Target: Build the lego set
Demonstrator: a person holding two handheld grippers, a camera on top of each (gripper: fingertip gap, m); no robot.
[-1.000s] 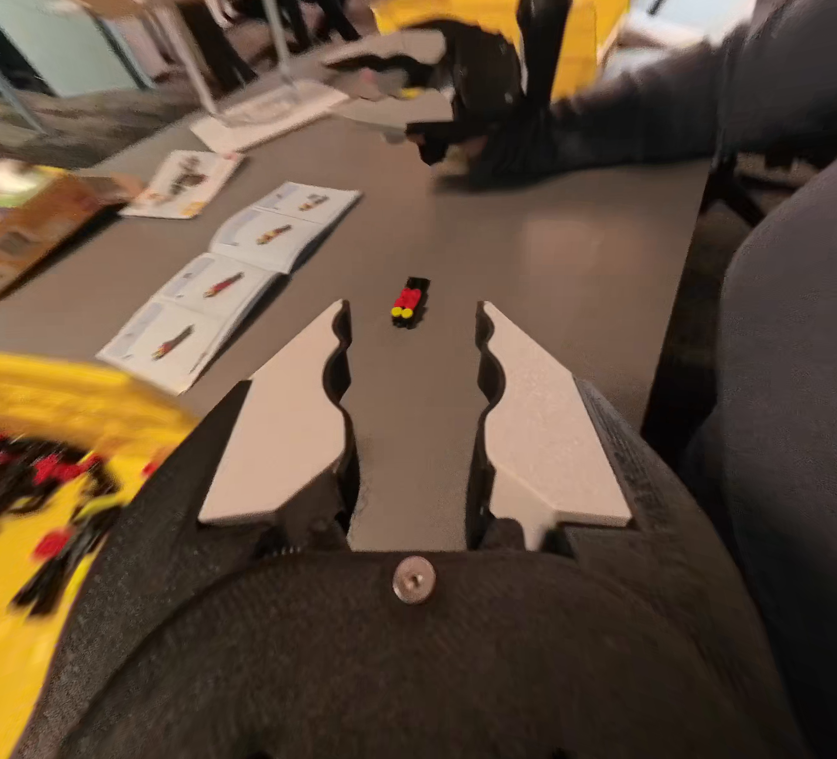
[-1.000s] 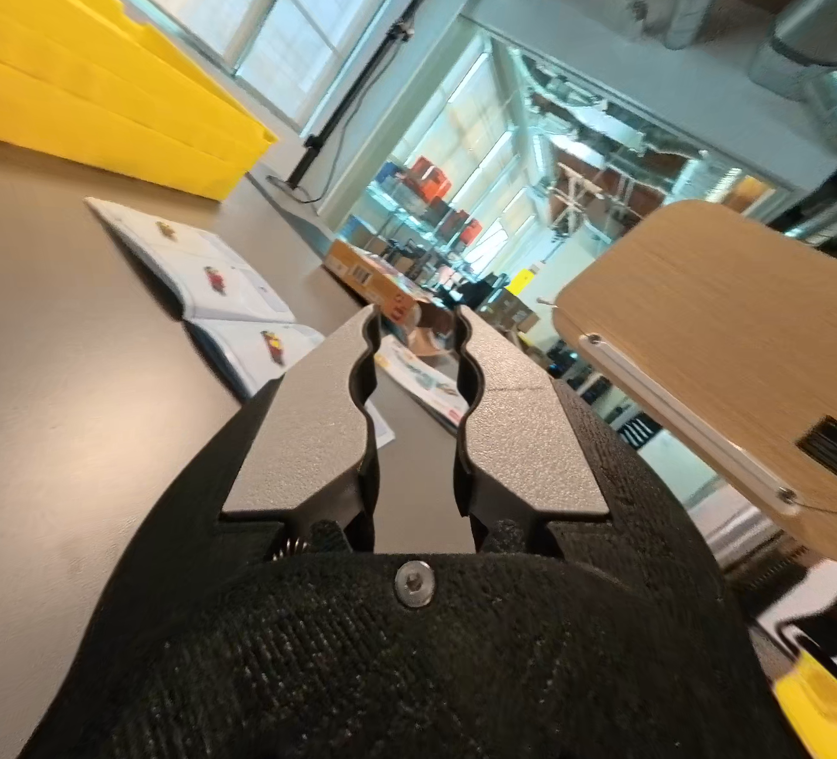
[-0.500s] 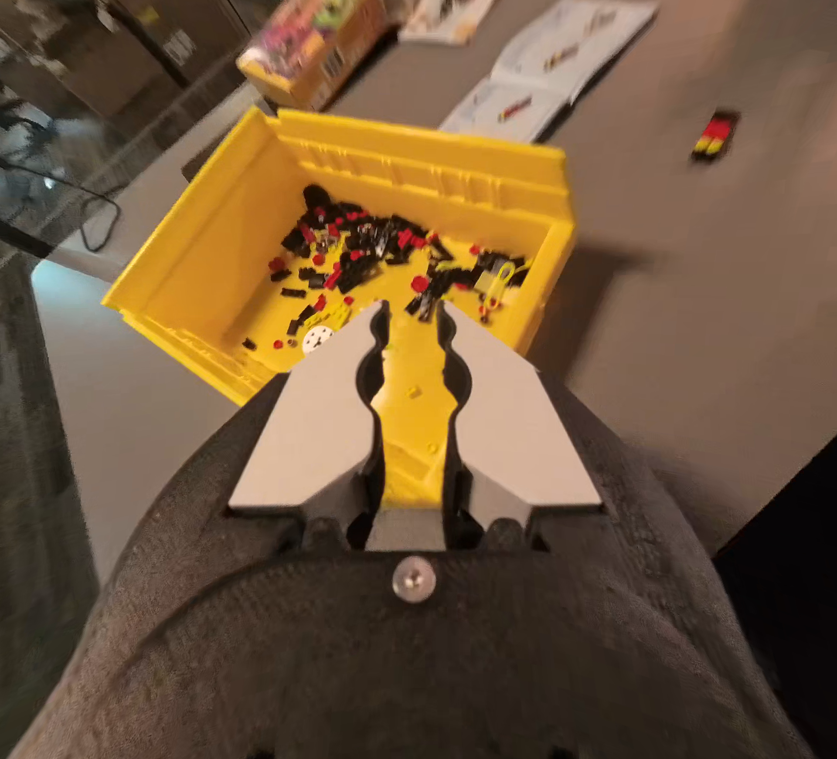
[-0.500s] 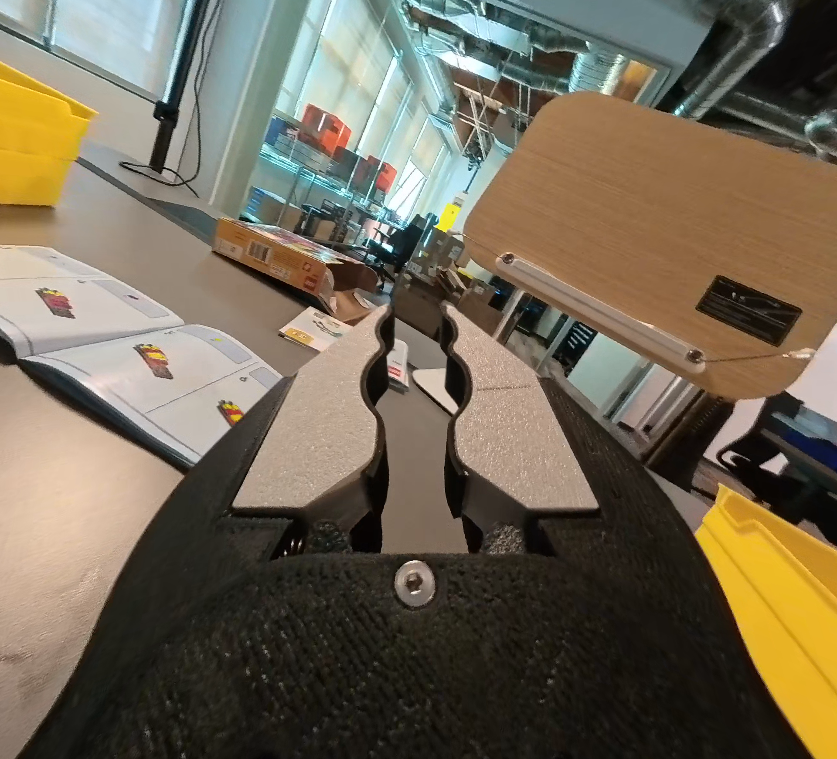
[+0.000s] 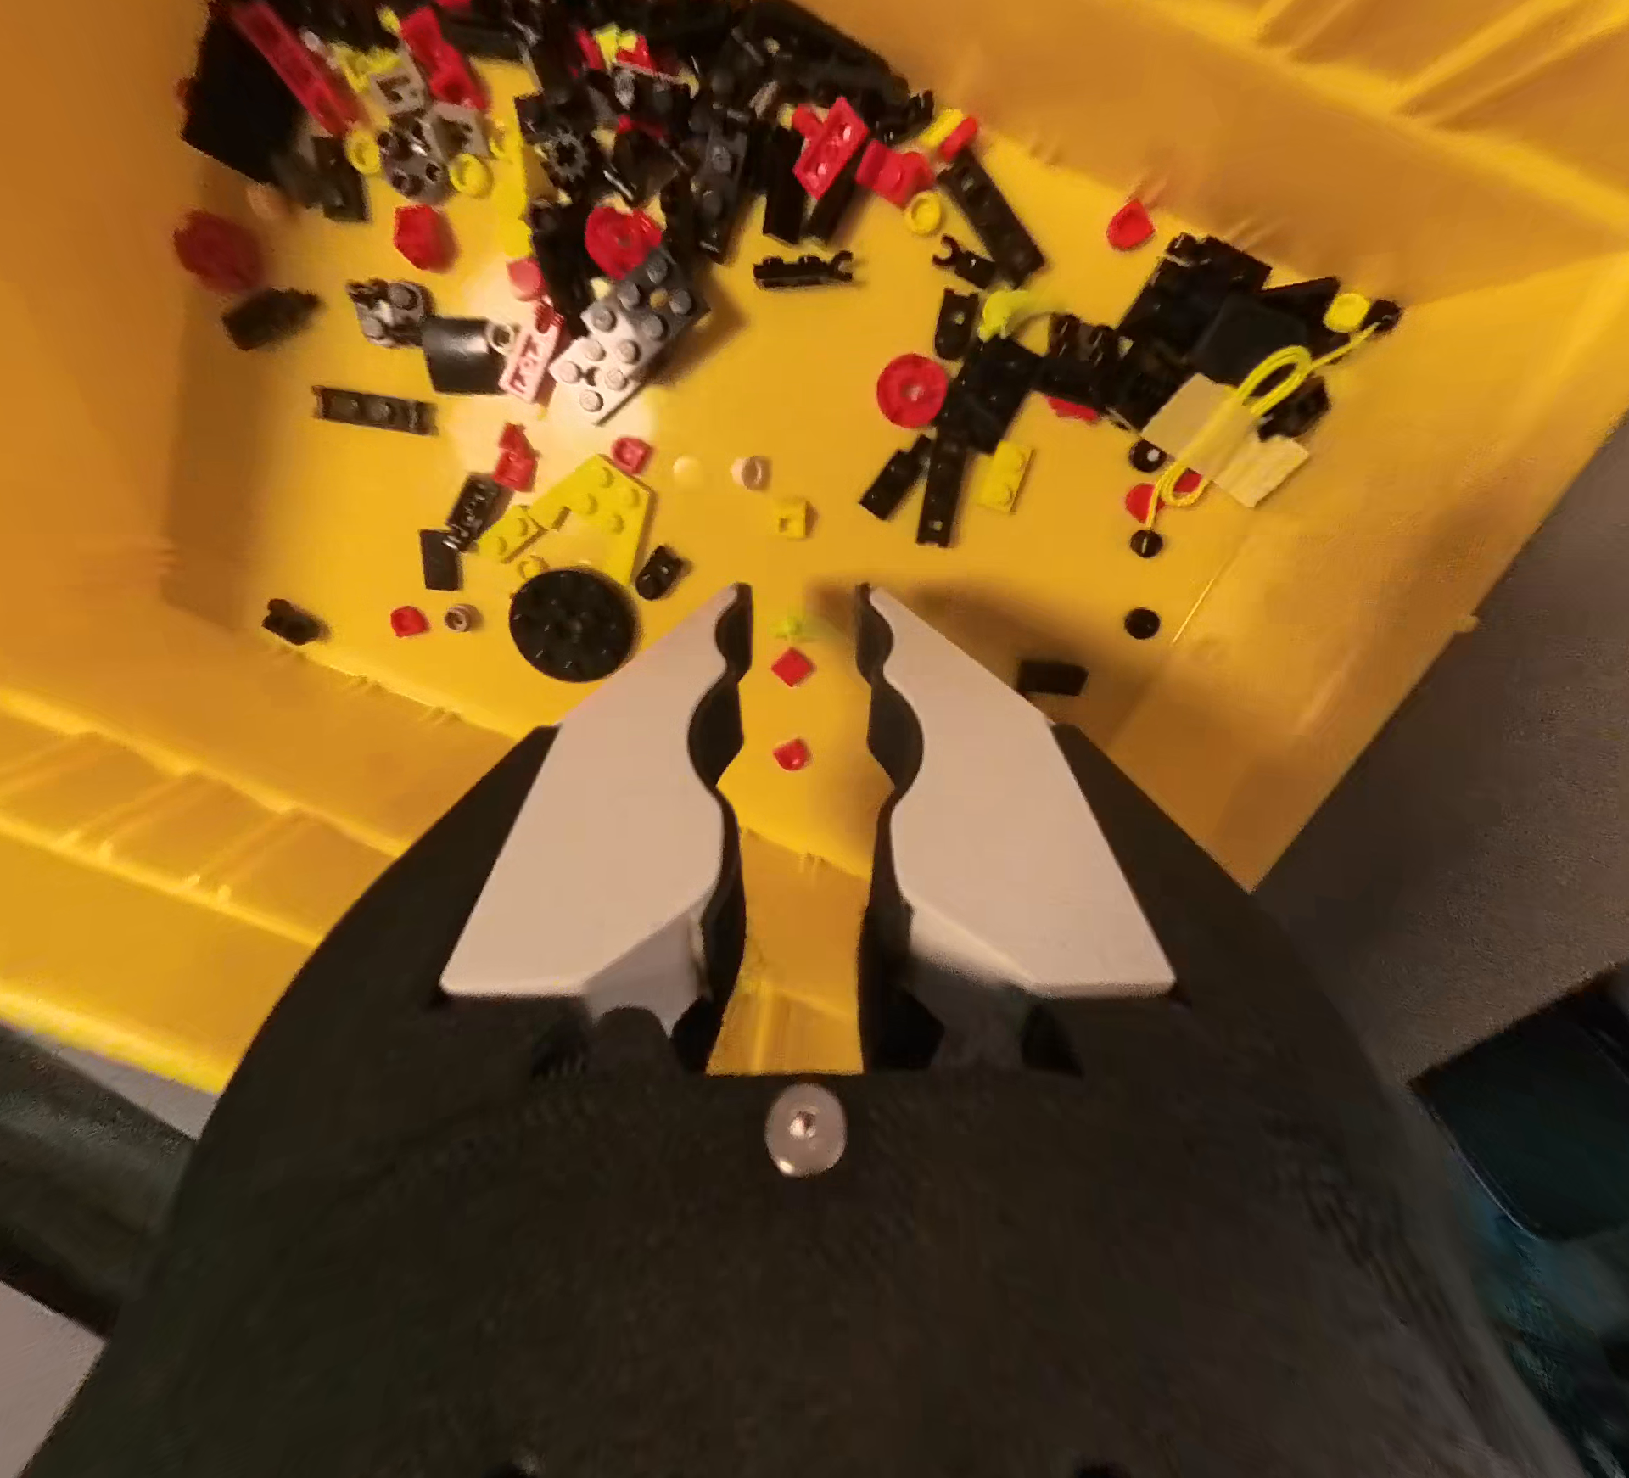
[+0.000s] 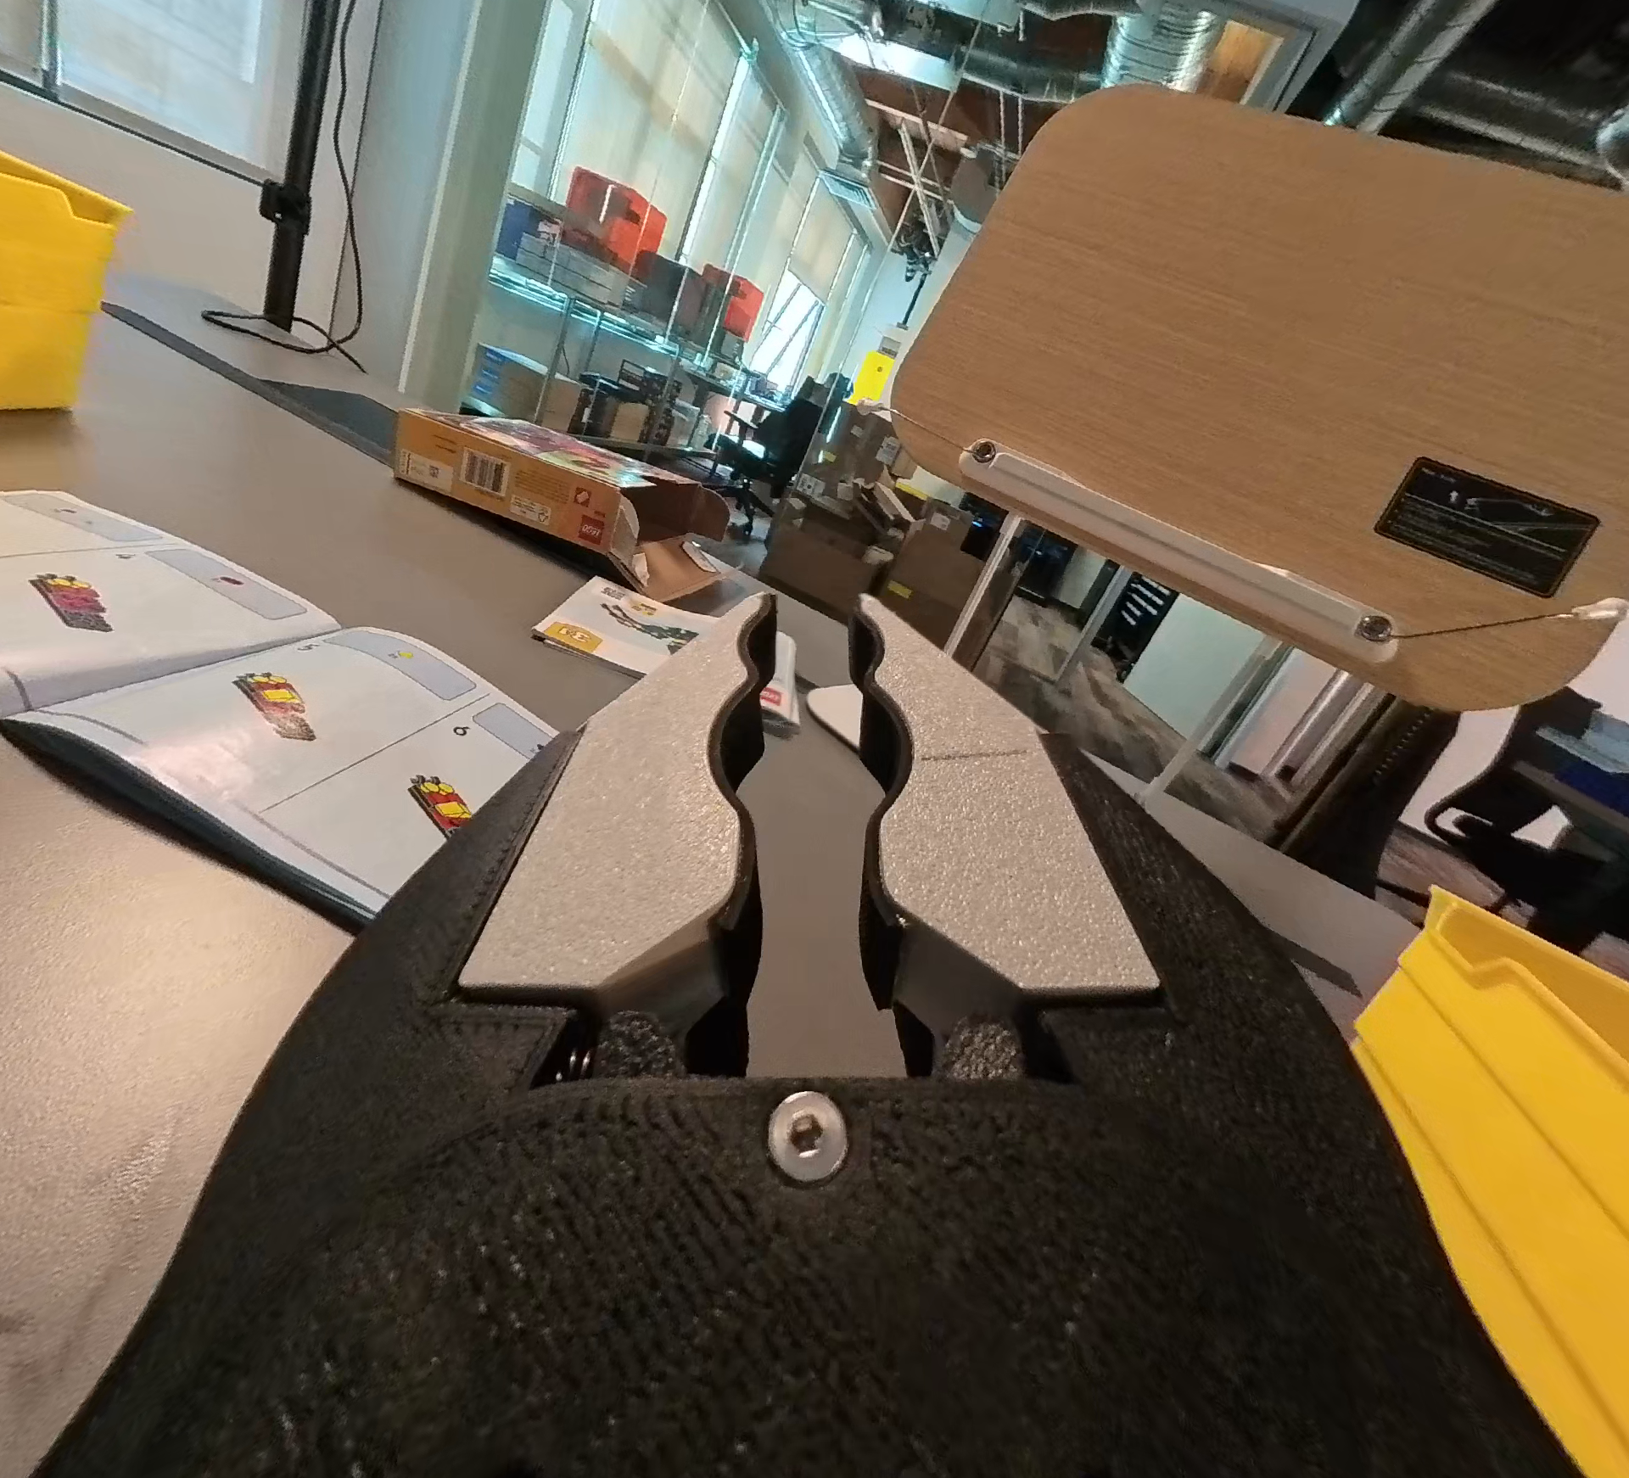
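In the left wrist view, the left gripper (image 5: 800, 598) is seen poised over the open yellow bin (image 5: 1278, 113), its jaws spread a little and holding nothing. Two small red pieces (image 5: 791, 667) lie on the bin floor in the gap between the fingers, with a tiny lime piece just above them. A black round plate (image 5: 573, 625) sits just left of the fingertips, a yellow wedge plate (image 5: 599, 506) above it, and a dense heap of black, red and grey lego pieces (image 5: 617, 140) fills the upper left and centre of the frame. A yellow string on a pale card (image 5: 1234, 422) lies at the right.

In the right wrist view, the right gripper (image 6: 811, 611) is held low over the grey counter (image 6: 132, 1039), its jaws parted slightly and empty. An open instruction booklet (image 6: 264, 713) is spread at the left of the frame, a cardboard set box (image 6: 546, 484) lies beyond it, and a smaller leaflet (image 6: 617, 629) rests near the fingertips. Another yellow bin (image 6: 1516, 1127) shows at the lower right edge, and a wooden board on a stand (image 6: 1278, 343) fills the upper right.

The build is judged to be at an early stage: most pieces remain loose in the bin, and no assembled model is visible in either view. A piece is apparently being chosen; picking, carrying and attaching it, and nearly the whole set, are left to be done.
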